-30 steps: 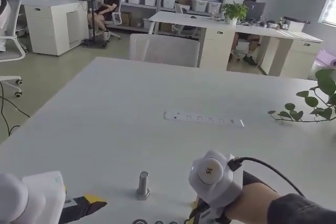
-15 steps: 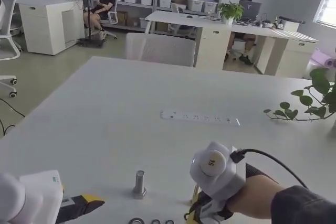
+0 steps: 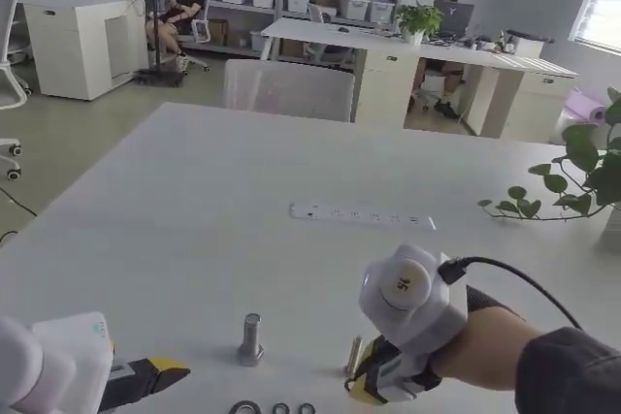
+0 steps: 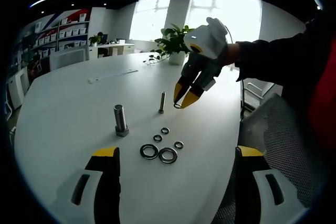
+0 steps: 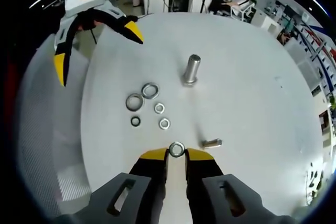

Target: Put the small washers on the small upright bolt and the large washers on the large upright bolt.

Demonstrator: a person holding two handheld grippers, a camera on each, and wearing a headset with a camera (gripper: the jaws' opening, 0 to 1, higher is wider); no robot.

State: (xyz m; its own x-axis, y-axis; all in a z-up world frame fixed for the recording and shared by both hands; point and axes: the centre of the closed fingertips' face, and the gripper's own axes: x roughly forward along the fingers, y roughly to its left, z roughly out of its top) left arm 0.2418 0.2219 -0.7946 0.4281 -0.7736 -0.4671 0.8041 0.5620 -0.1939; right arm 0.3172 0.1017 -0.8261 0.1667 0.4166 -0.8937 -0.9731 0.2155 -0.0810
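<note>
Right tongs (image 5: 177, 153): clamping on the held washer (image 5: 177, 149), which I am judging to be one of the small ones. They are hanging tip-down just beside the small bolt, with the ring near its top but not yet over it.
Left tongs (image 4: 176, 153): standing wide apart with nothing between them, waiting at the near edge and pointing at the loose washers.
Surface (image 3: 243, 191): broad and white, carrying a power strip (image 3: 361, 213) well beyond the work.
Large bolt (image 4: 120, 120): standing upright on its head, wearing no washer.
Small bolt (image 4: 162, 102): standing upright, thin, and also bare as far as I can tell.
Large washers (image 4: 149, 151): two lying flat and touching each other, nearest the left tongs.
Small washers (image 4: 165, 130): three lying flat in a loose cluster between the large pair and the bolts.
Change: a second ago, in the head view, the body of the right tongs was hiding the small bolt. Now the bolt is showing just to their left. The camera is shifting too, so part of that is the view.
Meaning: the held washer is being lined up over the small bolt. Nothing is threaded yet, and five washers are waiting.
</note>
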